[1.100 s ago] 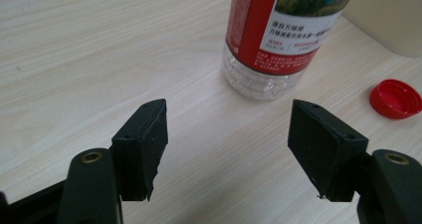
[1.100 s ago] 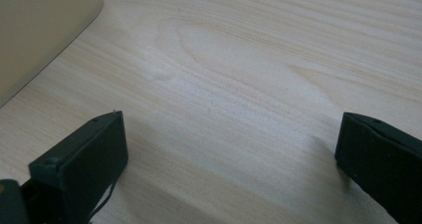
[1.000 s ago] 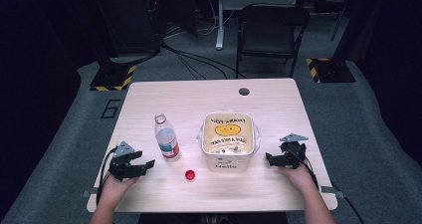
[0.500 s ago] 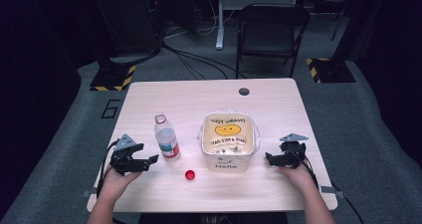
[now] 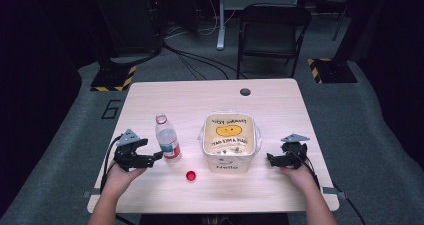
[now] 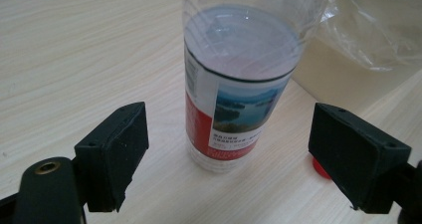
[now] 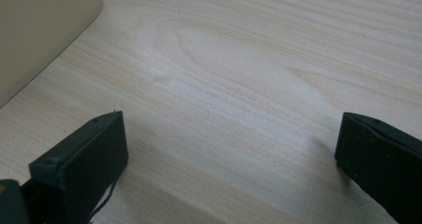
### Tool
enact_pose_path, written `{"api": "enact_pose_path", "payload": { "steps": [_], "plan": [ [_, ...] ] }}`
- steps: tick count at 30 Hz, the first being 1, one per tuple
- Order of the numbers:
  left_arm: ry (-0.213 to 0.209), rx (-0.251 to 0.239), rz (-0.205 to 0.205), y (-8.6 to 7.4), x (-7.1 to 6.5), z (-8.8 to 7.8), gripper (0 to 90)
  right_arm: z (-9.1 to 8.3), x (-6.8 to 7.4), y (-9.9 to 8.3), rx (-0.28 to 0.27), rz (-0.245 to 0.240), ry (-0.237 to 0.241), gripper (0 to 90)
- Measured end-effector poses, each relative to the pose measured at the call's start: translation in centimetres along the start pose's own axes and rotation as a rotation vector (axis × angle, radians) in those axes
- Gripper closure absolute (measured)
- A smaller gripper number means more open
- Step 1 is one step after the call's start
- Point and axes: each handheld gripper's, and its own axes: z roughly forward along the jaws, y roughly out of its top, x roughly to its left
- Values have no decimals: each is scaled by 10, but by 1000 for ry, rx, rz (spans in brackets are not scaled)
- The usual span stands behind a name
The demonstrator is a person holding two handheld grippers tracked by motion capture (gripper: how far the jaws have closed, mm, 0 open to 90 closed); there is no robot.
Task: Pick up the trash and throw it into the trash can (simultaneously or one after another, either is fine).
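Upright on the pale wooden table (image 5: pixel 165 100) stands the clear plastic bottle (image 5: pixel 167 142), uncapped, with a red-and-white label showing a small landscape picture; it serves as the landmark for everything around it. Just in front of the bottle and slightly toward the bin lies its red cap (image 5: pixel 190 175), apart from the base; in the left gripper view the cap (image 6: pixel 321 169) peeks out behind one jaw. Right beside the bottle, on its left, the left gripper (image 5: pixel 151 159) points at it. Its jaws have just been opening and now stand wide, and in the left gripper view the bottle (image 6: pixel 234 99) rises between and beyond the two black pads without either one touching it, so nothing is held. On the bottle's other side, near it, sits a cream bin (image 5: pixel 230 145) lined with a clear bag and printed with a yellow smiling face. Farther from the bottle, just past the bin, the right gripper (image 5: pixel 272 159) rests low over the table, jaws spread wide over bare wood (image 7: pixel 239 84) and gripping nothing.
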Motion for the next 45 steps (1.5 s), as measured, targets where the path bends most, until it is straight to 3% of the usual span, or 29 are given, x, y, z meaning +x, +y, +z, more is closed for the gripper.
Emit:
{"api": "enact_pose_path", "payload": {
  "steps": [3,23,45],
  "plan": [
    [-1,-16,-6,4,-1,1,158,0,0,0,0,0,0,0],
    [-21,-9,12,28,-8,14,152,0,0,1,4,7,3,0],
    [-7,-2,16,35,-8,29,196,0,0,1,2,4,0,0]
  ]
}}
